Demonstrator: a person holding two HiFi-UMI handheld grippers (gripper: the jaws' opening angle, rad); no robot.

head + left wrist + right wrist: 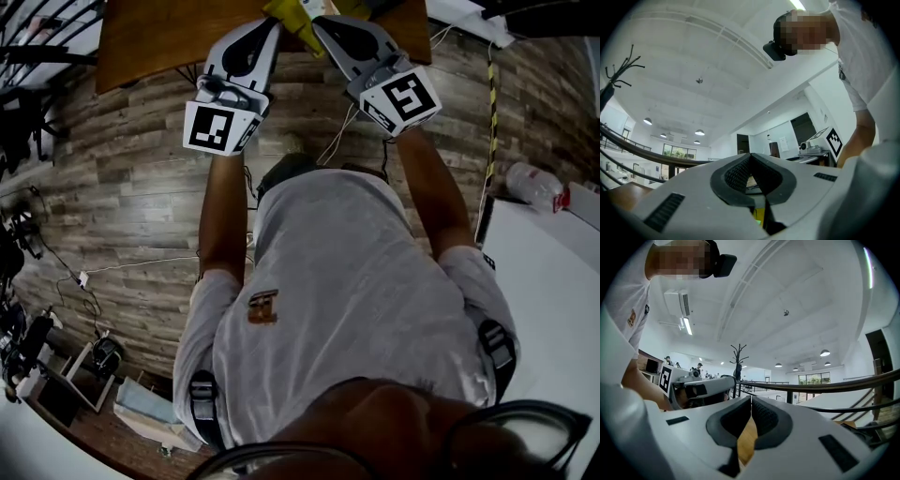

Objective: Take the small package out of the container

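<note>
at the top edge of the head view, the left gripper (273,25) and right gripper (324,24) are held out side by side over the near edge of a brown wooden table (159,37). their noses angle towards each other. a yellow package (292,21) sits between the two noses. the frame edge and the gripper bodies cover most of it, so no container can be made out around it.

left tongs: pads drawn together at the tip, nothing seen pinched there. a yellow patch shows through the gap lower down. right tongs: fully closed, pad against pad, with only tabletop wood visible behind the gap.

the person's grey shirt (356,300) fills the middle of the head view and hides the floor directly below. surroundings: wood-plank floor (122,178), a white cable (141,265) trailing across it, and a yellow-and-black striped line (491,103) at right. a plastic bottle (534,183) lies beside a white surface (548,281). a dark curved railing (825,386) and a coat stand (739,357) show in the right gripper view.
</note>
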